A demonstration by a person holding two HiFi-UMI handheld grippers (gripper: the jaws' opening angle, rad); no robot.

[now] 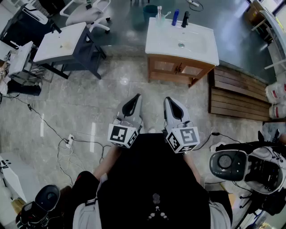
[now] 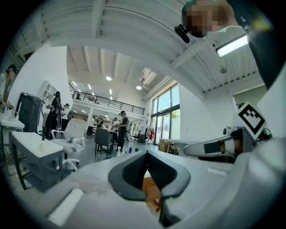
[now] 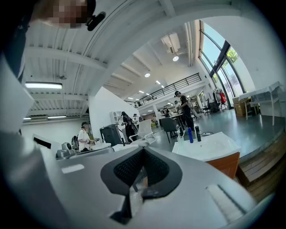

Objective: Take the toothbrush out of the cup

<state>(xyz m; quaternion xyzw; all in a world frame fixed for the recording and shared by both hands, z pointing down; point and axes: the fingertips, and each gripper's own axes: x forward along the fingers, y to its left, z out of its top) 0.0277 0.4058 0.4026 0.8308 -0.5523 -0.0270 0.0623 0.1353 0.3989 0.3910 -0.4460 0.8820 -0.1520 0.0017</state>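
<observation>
While left gripper (image 1: pixel 135 99) and right gripper (image 1: pixel 170 101) sit clenched and empty, ribbed black pads (image 3: pixel 129 167) tip to tip, toothbrush (image 1: pixel 159 10) stands in clear cup (image 1: pixel 159 19), far off on glossy white sink top (image 1: pixel 196 47), wooden cabinet (image 1: pixel 178 68) under. Polished stone floor (image 1: pixel 89 98), slatted wood decking (image 1: pixel 234 96) far right.

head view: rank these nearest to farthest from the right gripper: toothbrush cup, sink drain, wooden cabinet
1. wooden cabinet, straight ahead of the right gripper
2. sink drain, beyond it, centred
3. toothbrush cup, at the back, slightly left
</observation>
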